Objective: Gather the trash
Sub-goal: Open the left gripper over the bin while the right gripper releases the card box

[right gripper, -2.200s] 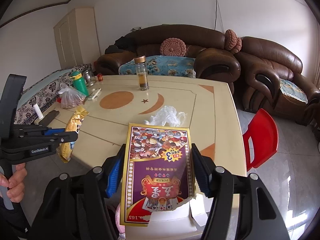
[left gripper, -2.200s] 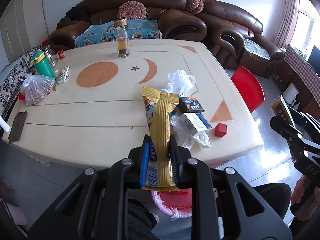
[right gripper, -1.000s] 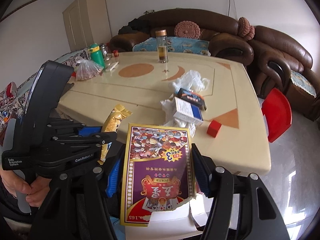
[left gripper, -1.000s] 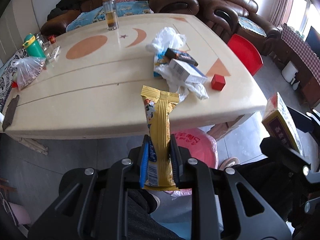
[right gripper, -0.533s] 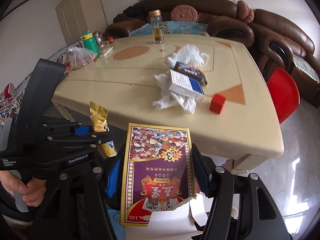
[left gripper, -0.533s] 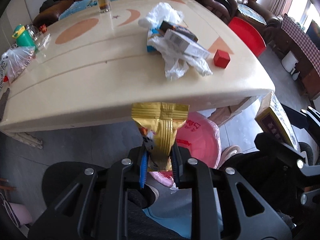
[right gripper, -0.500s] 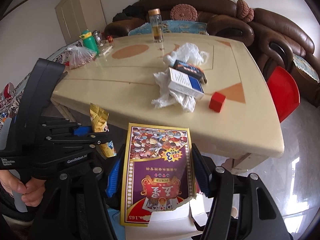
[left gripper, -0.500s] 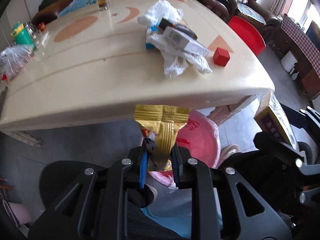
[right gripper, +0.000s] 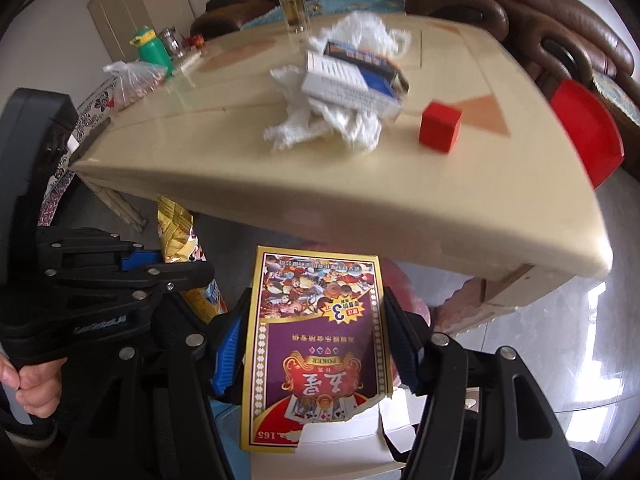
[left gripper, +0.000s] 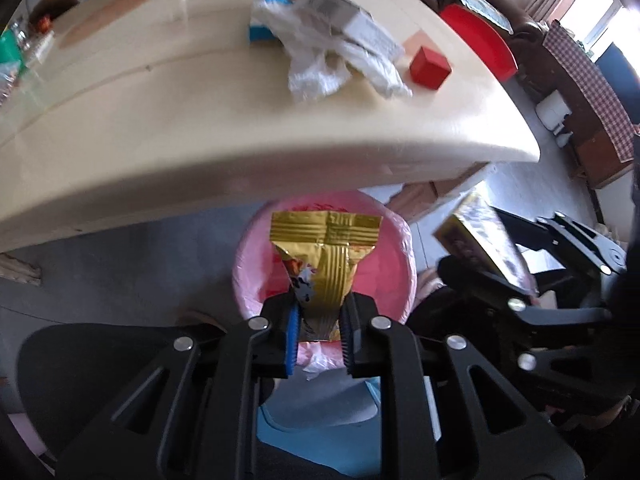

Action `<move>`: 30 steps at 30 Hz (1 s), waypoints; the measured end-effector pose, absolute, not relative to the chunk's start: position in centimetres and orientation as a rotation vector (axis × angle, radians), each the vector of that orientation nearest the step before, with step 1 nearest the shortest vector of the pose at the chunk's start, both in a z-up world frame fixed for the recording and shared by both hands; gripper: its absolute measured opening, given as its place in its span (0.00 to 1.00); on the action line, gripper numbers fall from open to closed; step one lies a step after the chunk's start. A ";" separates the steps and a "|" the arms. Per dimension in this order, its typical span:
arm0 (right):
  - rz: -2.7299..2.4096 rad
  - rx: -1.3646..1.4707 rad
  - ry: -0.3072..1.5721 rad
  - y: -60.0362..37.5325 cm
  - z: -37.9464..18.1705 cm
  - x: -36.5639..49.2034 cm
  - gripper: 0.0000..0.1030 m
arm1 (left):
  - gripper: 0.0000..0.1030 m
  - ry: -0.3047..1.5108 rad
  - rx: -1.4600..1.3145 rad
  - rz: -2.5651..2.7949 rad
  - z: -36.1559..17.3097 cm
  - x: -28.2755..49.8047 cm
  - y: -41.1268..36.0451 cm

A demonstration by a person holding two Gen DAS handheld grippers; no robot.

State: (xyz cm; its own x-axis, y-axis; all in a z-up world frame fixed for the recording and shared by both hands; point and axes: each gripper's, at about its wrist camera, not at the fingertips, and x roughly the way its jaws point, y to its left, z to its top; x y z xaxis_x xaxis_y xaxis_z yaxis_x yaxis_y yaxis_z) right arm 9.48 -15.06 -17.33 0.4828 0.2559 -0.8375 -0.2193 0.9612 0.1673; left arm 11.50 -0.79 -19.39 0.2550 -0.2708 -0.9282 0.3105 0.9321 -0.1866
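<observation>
Left wrist view: the left gripper point(left gripper: 318, 334) pinches a gold snack wrapper point(left gripper: 326, 256) between its blue-padded fingers point(left gripper: 291, 338), the wrapper standing up over the pink-lined trash bin point(left gripper: 248, 276) that sits on the floor below the tabletop point(left gripper: 160, 120) edge. Right of the bin, the right gripper point(left gripper: 472, 276) carries a playing-card box point(left gripper: 480, 236). On the tabletop lie crumpled white tissue point(left gripper: 320, 72), a flat carton point(left gripper: 344, 20) and a red cube point(left gripper: 430, 68).

Right wrist view: the right gripper point(right gripper: 316, 344) has its fingers point(right gripper: 228, 350) closed on the sides of the playing-card box point(right gripper: 316, 340), held below the tabletop point(right gripper: 200, 160) edge. Left of it, the left gripper point(right gripper: 176, 272), gripped by a hand point(right gripper: 28, 384), clamps the gold snack wrapper point(right gripper: 178, 232).
</observation>
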 end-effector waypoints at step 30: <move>0.327 0.029 1.285 -14.8 -29.3 14.3 0.59 | 0.17 1.481 0.030 -0.387 -31.8 15.0 -2.8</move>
